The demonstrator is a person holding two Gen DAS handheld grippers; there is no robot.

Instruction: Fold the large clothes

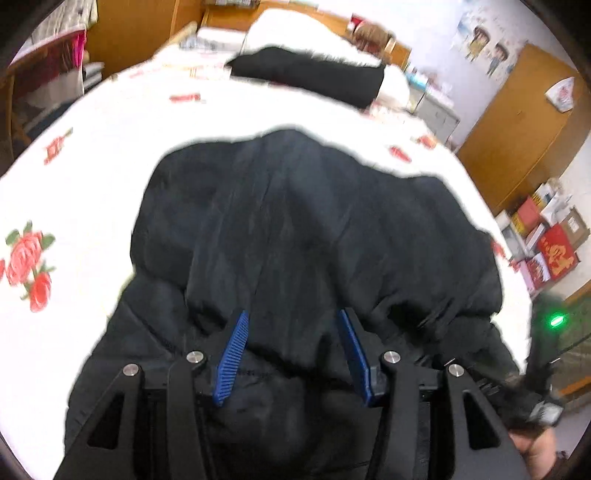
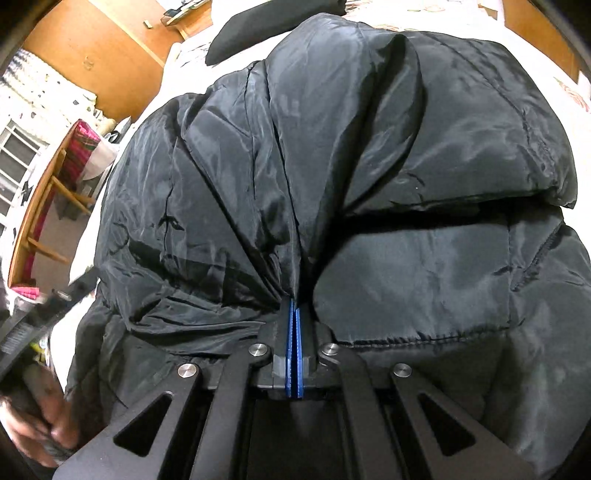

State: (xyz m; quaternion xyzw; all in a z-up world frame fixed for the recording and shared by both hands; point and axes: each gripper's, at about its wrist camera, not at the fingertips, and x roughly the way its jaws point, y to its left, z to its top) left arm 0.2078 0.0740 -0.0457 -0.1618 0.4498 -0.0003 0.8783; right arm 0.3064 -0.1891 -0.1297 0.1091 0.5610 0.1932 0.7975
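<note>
My right gripper has its jaws pressed together on a pinch of the black padded jacket, and the shiny cloth gathers into tight creases that fan out from the blue pads. My left gripper has its jaws spread apart over the same jacket; a fold of it bulges up between the blue fingers, but they do not clamp it. The jacket lies bunched on the bed, on a white sheet printed with red roses. Farther up the bed, well apart from the jacket, a second black garment lies across a white pillow. Wooden wardrobes stand beside the bed, with red boxes stacked near them. In the right wrist view a wooden chair stands off to the left of the bed.
</note>
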